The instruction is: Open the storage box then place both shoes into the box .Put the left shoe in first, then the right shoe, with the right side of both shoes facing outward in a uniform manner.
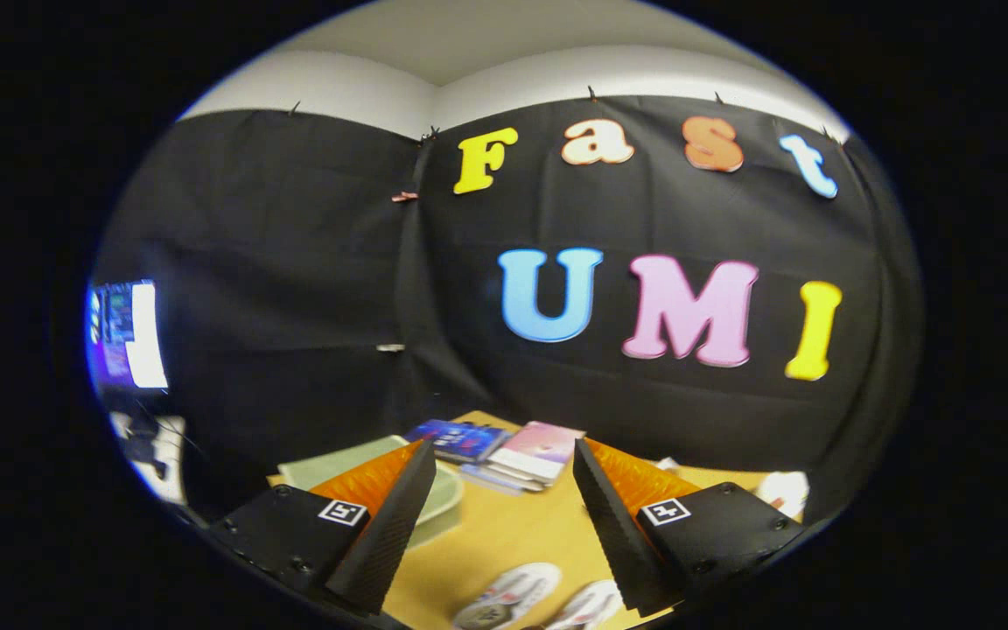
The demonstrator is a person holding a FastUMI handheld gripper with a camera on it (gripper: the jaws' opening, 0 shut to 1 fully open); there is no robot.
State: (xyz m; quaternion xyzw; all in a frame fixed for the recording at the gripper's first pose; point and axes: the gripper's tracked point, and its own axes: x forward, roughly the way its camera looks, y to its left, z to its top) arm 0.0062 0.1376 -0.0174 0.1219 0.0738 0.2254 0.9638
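Gripper (pixel 504 490) fingers spread, empty; two shoes (pixel 508 597) on table (pixel 504 534) between them

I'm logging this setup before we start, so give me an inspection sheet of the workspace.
Surface: wooden table, bare between the fingers.
Job's things: two white shoes low between the fingers; pale green storage box behind the left finger, lid state unclear.
Clutter: books beyond the fingers; a white object at far right.
Grippers: gripper open, holding nothing.
Cables: nothing seen.
Surroundings: black cloth wall; lit screen at left.
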